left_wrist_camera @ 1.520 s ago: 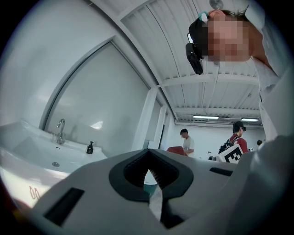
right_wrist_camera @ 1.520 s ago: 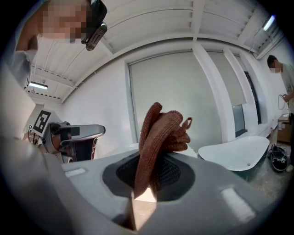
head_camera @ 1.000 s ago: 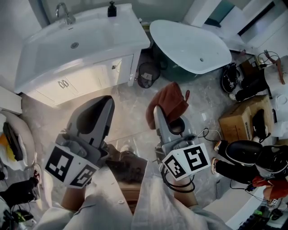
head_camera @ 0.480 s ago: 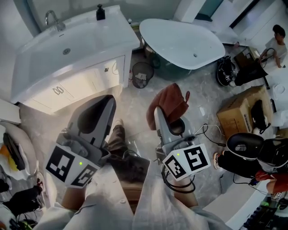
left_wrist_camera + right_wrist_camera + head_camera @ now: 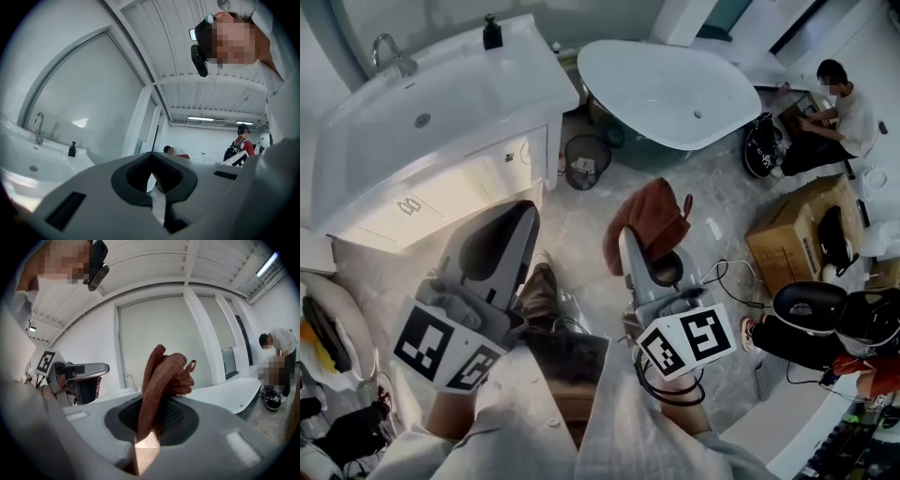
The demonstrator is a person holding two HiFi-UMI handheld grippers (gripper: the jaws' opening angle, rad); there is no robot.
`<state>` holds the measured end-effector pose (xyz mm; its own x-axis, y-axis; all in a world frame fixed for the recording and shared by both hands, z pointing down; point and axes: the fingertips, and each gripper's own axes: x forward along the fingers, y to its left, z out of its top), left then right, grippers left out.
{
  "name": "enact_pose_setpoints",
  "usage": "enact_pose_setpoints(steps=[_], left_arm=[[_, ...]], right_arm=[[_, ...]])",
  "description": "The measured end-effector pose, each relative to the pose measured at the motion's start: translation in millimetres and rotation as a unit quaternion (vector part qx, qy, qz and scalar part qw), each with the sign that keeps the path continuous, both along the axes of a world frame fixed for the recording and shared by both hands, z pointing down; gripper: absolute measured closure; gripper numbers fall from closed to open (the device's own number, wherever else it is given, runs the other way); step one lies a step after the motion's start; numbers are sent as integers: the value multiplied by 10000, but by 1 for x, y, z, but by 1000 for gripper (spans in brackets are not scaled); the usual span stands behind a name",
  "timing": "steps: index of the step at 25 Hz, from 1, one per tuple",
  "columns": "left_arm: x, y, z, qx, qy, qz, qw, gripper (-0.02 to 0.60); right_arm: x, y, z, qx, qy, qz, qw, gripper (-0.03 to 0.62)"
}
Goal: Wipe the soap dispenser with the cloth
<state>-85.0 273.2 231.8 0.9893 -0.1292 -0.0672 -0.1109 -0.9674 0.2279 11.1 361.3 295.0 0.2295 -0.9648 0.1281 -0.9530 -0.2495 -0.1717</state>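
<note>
Soap dispenser point(image 5: 492, 33) sat unwiped on the sink point(image 5: 469, 89), well off, right gripper point(image 5: 630, 234) pinching the cloth point(image 5: 654, 214), left gripper point(image 5: 517, 214) closed on nothing, so carrying the cloth over looked like the next move.

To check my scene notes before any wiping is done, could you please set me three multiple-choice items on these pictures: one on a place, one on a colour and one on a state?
1. Where is the soap dispenser?
A. on the vanity top
B. between the jaws of the left gripper
C. wrapped in the cloth

2. What colour is the cloth?
A. white
B. reddish brown
C. blue

3. How is the left gripper?
A. shut on the cloth
B. wide open
C. shut, with nothing held

Answers:
1 A: it stands at the vanity's back edge, apart from both grippers.
2 B: the right gripper pinches a reddish-brown knit.
3 C: in the left gripper view its jaws meet with nothing between them.
</note>
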Motion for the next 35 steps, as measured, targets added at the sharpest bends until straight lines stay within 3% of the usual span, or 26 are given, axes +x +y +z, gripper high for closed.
enact_pose_setpoints(steps=[22,35], left_arm=[[112,-153,-9,-202,23,68,9998,578],[146,-253,-10,-133,62,-234,9996,578]], right_arm=[[110,-145,-12,-160,8,87,9998,539],[155,-248,-14,-162,47,-127,9998,539]])
